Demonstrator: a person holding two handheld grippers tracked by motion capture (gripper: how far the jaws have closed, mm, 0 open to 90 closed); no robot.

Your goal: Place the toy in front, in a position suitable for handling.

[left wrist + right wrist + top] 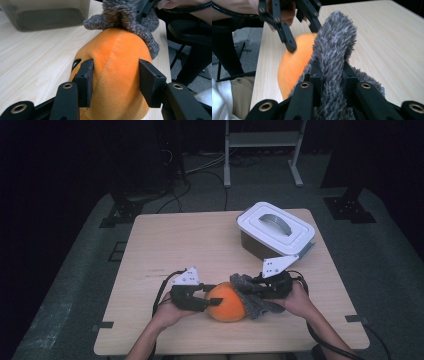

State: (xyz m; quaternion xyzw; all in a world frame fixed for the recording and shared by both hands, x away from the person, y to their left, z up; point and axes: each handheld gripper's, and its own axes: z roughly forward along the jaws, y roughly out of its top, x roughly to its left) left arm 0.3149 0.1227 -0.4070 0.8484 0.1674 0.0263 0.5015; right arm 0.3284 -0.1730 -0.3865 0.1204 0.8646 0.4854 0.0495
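Spanning the view, the pale wooden worktop (165, 245) bore a white-lidded grey box (275, 229) at one o'clock. Near six o'clock, the orange plush toy (226, 303) sat pinched by left tongs (115, 80), probably steadying it, while right tongs (332, 85) clamped its grey fuzzy fabric top (334, 47).

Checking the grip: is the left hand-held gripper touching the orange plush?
Touching. In the left gripper view, the left hand-held gripper presses both pads into the orange plush.

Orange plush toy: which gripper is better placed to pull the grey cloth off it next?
Probably the right gripper: its jaws already pinch the grey cloth. The left gripper straddles the orange plush toy, pads against its sides, suited to holding it steady.
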